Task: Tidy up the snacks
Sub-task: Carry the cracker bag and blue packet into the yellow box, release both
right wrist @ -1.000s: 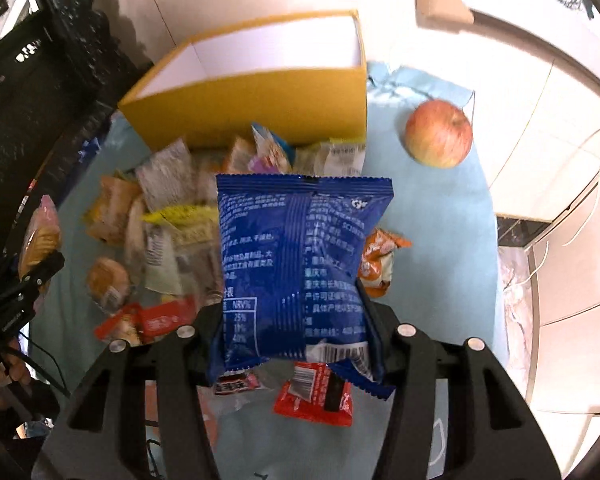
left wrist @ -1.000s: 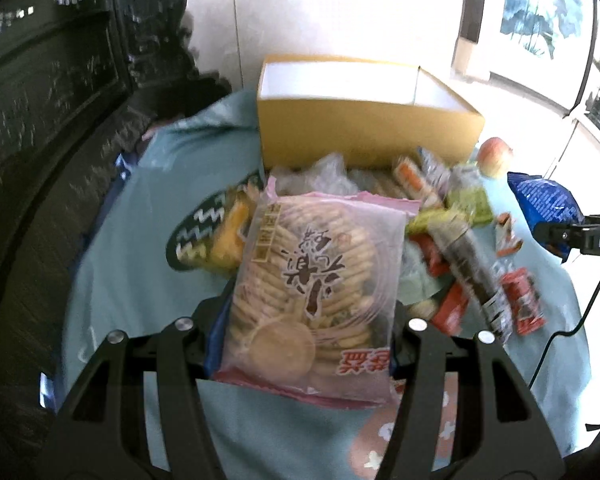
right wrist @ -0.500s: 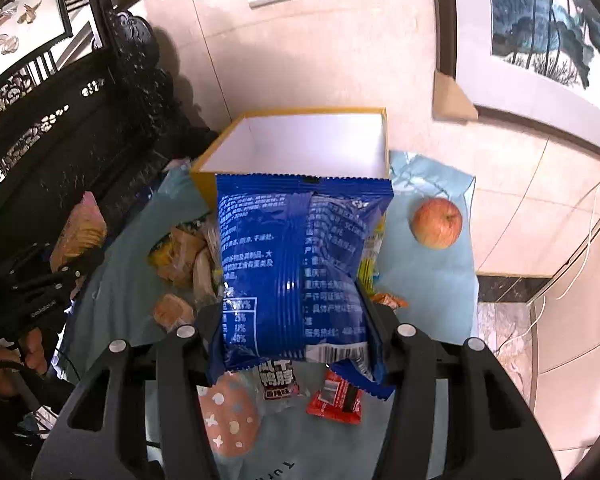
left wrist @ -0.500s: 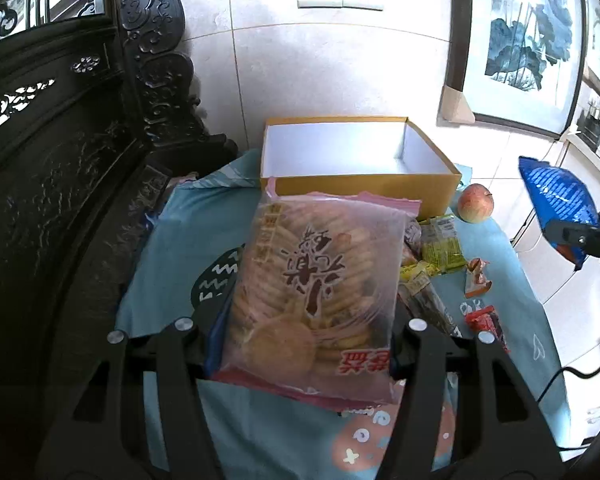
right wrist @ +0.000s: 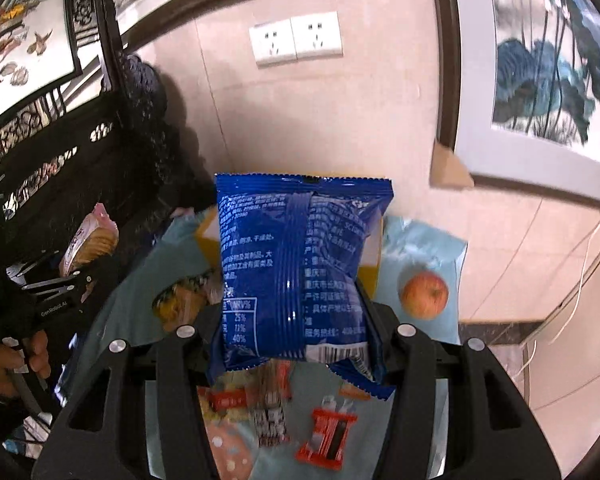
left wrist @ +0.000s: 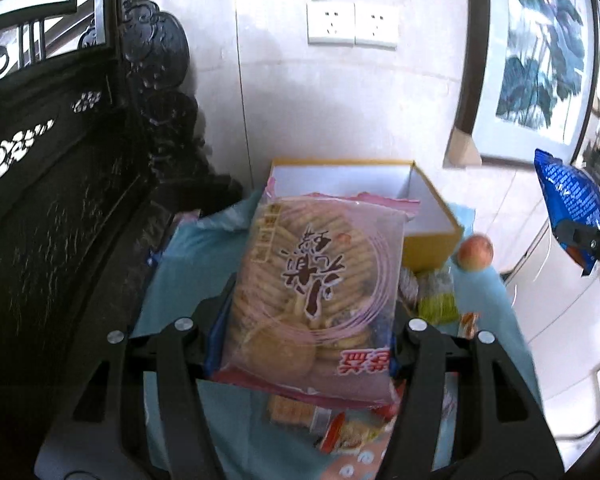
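Note:
My left gripper (left wrist: 304, 312) is shut on a clear pink-edged cracker bag (left wrist: 316, 292), held up above the table. Behind it stands the yellow box (left wrist: 432, 236), open and white inside. My right gripper (right wrist: 296, 316) is shut on a blue snack bag (right wrist: 296, 264), which hides most of the yellow box (right wrist: 208, 244). Each view catches the other tool: the blue bag (left wrist: 572, 208) at the right edge, the cracker bag (right wrist: 92, 240) at the left. Several small snack packets (right wrist: 324, 436) lie on the teal cloth (right wrist: 140, 300) below.
An apple (left wrist: 476, 252) sits on the cloth right of the box. Dark carved wooden furniture (left wrist: 60, 200) lines the left side. A tiled wall with two sockets (left wrist: 352, 24) and framed paintings stands behind. A person's hand (right wrist: 16, 360) holds the left tool.
Both grippers have risen with their bags still held. The table and box have dropped lower in both views, and the wall sockets and paintings have come into sight.

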`<control>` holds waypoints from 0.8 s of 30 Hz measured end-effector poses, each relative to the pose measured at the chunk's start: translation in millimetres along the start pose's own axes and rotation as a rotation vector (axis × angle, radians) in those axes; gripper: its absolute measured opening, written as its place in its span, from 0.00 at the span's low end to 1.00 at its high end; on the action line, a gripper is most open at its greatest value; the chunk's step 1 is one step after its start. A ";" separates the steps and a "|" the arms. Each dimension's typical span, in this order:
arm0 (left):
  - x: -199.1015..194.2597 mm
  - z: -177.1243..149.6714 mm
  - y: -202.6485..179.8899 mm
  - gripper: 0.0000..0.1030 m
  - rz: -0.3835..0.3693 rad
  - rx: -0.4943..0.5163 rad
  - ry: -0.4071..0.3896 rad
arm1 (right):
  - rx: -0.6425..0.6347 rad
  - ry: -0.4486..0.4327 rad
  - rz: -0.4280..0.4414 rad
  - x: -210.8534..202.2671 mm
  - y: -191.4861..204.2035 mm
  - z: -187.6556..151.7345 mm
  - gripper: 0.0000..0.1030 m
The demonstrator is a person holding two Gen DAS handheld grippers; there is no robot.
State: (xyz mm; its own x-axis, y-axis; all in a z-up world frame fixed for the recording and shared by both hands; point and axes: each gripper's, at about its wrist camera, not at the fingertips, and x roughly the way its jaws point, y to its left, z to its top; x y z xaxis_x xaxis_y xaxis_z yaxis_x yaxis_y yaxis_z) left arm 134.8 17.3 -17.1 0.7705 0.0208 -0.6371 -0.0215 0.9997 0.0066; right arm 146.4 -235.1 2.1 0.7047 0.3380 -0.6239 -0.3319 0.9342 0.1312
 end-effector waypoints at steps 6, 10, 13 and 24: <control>23.7 42.3 -6.2 0.57 -0.004 -0.030 -0.043 | -0.007 -0.054 -0.009 18.7 -5.9 38.8 0.52; 52.0 64.3 -13.1 0.57 -0.003 -0.049 -0.041 | -0.005 -0.061 -0.018 39.9 -9.9 58.1 0.52; 77.9 76.3 -17.4 0.57 -0.006 -0.073 -0.025 | -0.015 -0.057 -0.022 62.9 -12.1 70.3 0.52; 202.2 79.4 -24.8 0.79 0.078 -0.155 0.045 | -0.102 0.059 -0.102 201.8 -26.7 75.8 0.71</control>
State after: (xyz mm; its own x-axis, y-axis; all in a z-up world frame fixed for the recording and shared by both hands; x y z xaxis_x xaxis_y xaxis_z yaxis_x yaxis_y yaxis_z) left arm 341.7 -2.7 -84.9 0.7331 0.0939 -0.6736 -0.1805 0.9818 -0.0596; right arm 345.0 -183.2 -69.0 0.7007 0.2323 -0.6745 -0.3248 0.9457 -0.0118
